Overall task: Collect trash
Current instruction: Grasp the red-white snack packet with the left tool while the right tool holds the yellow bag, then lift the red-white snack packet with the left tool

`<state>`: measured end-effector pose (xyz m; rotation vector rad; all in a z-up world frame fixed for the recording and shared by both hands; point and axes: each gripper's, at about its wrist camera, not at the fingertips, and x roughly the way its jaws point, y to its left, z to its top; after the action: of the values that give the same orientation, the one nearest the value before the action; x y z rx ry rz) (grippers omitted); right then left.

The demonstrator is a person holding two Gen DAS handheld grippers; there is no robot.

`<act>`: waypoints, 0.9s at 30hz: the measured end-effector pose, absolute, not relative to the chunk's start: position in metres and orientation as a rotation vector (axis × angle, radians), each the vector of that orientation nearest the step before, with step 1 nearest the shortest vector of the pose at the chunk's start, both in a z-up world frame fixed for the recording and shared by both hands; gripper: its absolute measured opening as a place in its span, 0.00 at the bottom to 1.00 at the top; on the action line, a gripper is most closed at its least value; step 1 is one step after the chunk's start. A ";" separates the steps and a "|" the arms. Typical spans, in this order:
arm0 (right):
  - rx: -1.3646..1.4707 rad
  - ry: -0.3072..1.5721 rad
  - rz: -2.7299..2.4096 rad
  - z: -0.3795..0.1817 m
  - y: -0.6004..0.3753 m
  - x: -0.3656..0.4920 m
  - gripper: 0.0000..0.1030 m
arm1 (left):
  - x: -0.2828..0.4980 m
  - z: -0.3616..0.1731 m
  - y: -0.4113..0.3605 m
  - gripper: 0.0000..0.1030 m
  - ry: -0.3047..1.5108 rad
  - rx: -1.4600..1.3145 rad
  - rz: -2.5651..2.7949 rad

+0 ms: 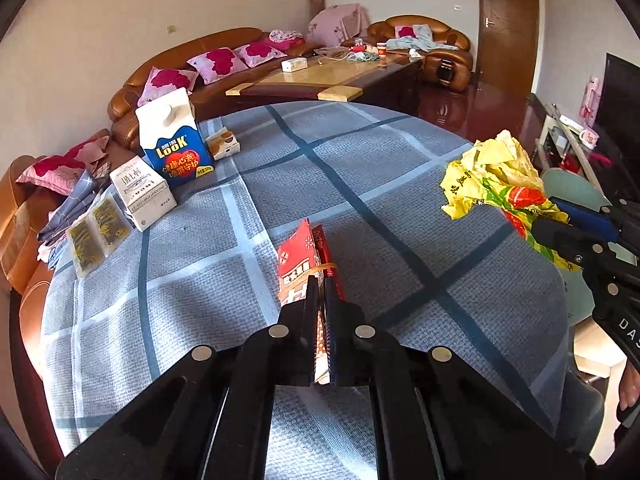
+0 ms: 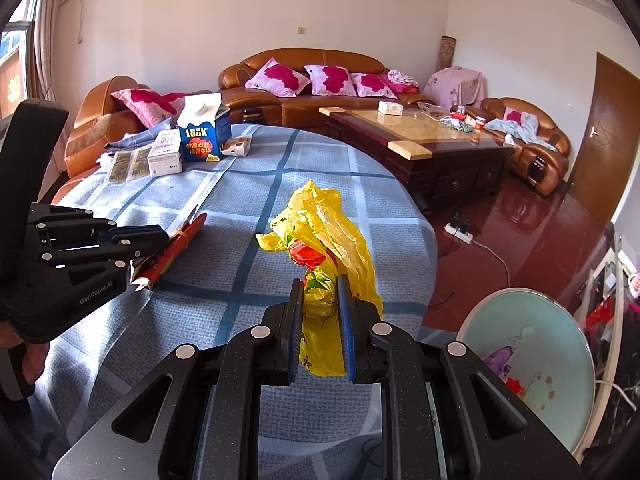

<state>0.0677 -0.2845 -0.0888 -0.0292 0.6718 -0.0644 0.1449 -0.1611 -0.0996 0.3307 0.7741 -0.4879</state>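
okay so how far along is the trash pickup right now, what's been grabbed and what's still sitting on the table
Partway. In hand: the left gripper is shut on the red packet, and the right gripper is shut on the yellow plastic bag. The light blue bin already holds some scraps. Left on the table: the blue LOOK carton, white box, small box and clear packets.
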 end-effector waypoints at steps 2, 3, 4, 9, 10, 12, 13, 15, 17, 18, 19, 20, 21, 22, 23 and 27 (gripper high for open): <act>-0.026 0.676 -0.065 -0.091 -0.286 0.067 0.17 | 0.145 -0.098 -0.159 0.02 0.769 0.330 -0.487; -0.025 0.677 -0.065 -0.092 -0.286 0.068 0.17 | 0.144 -0.096 -0.158 0.02 0.765 0.327 -0.487; -0.025 0.678 -0.064 -0.092 -0.285 0.068 0.17 | 0.144 -0.094 -0.157 0.01 0.758 0.324 -0.487; -0.026 0.679 -0.065 -0.093 -0.285 0.069 0.16 | 0.140 -0.087 -0.155 0.00 0.743 0.315 -0.500; -0.027 0.678 -0.066 -0.093 -0.285 0.069 0.17 | 0.139 -0.085 -0.155 0.00 0.735 0.314 -0.505; -0.026 0.676 -0.071 -0.092 -0.286 0.068 0.17 | 0.137 -0.079 -0.154 0.00 0.725 0.308 -0.513; -0.024 0.673 -0.075 -0.092 -0.287 0.068 0.17 | 0.136 -0.077 -0.153 0.00 0.717 0.306 -0.515; -0.023 0.670 -0.078 -0.091 -0.289 0.067 0.17 | 0.135 -0.073 -0.152 0.00 0.705 0.305 -0.515; -0.022 0.669 -0.080 -0.092 -0.290 0.067 0.17 | 0.135 -0.072 -0.150 0.00 0.705 0.308 -0.507; -0.021 0.669 -0.081 -0.092 -0.291 0.066 0.17 | 0.137 -0.073 -0.149 0.00 0.706 0.309 -0.501; -0.021 0.670 -0.080 -0.093 -0.291 0.066 0.17 | 0.138 -0.073 -0.148 0.00 0.708 0.297 -0.495; -0.022 0.671 -0.079 -0.093 -0.290 0.066 0.17 | 0.140 -0.073 -0.147 0.02 0.718 0.280 -0.495; -0.024 0.672 -0.078 -0.094 -0.289 0.066 0.17 | 0.140 -0.074 -0.147 0.04 0.721 0.270 -0.500; -0.026 0.674 -0.077 -0.095 -0.288 0.067 0.17 | 0.140 -0.074 -0.149 0.24 0.718 0.268 -0.495; -0.029 0.675 -0.078 -0.095 -0.289 0.066 0.17 | 0.138 -0.074 -0.150 0.57 0.706 0.273 -0.486; -0.039 0.677 -0.088 -0.096 -0.291 0.066 0.17 | 0.135 -0.079 -0.160 0.69 0.698 0.291 -0.495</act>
<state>0.0661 -0.2906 -0.0965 -0.0388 0.6772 -0.0877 0.1355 -0.1604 -0.0793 0.2907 0.6981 -0.4952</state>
